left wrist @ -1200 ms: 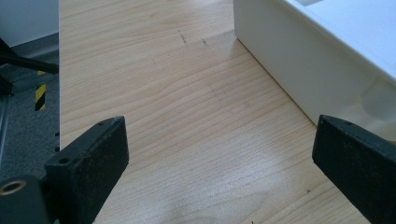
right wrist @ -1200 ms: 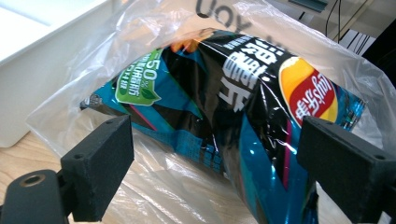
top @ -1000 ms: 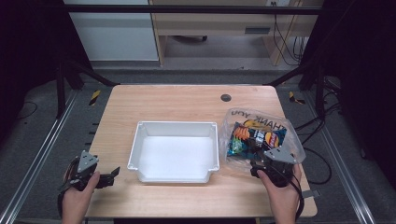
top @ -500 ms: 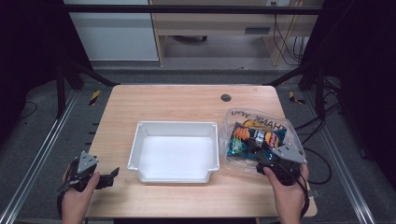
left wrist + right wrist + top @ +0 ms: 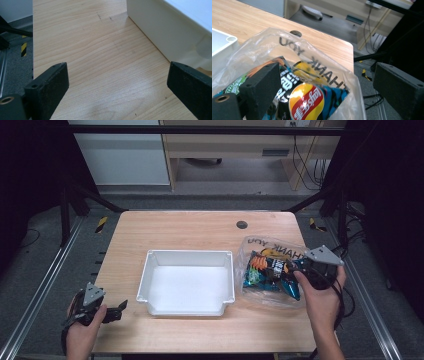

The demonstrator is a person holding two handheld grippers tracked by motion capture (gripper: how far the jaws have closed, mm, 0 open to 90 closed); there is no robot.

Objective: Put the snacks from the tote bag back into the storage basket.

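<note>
The clear plastic bag (image 5: 272, 270), printed with "THANK YOU", lies on the table (image 5: 200, 227) directly beneath and in front of the right gripper (image 5: 292, 267). Inside it sit snack packets (image 5: 267, 272); in the right gripper view one blue packet with a red and yellow logo (image 5: 305, 103) lies between the two black jaws, under the clear film. The right gripper hovers over the bag's near right part, held in the person's right hand (image 5: 322, 292). Its jaws have just been opening and stand wide apart, with the bag's top below the gap and neither pad pressing on it.

Just beside the bag, on the side away from the right hand, stands the white bin (image 5: 187, 282), its rim touching or nearly touching the plastic. Its corner shows at the left edge of the right gripper view (image 5: 223, 42).

Well apart on the bin's far side, the left gripper (image 5: 117, 309) rests at the table's near left corner in the left hand (image 5: 82, 332). Its jaws are spread wide over bare wood, pointing towards the bin's white wall (image 5: 162, 30), which stands ahead and to one side, close to one jaw.
</note>
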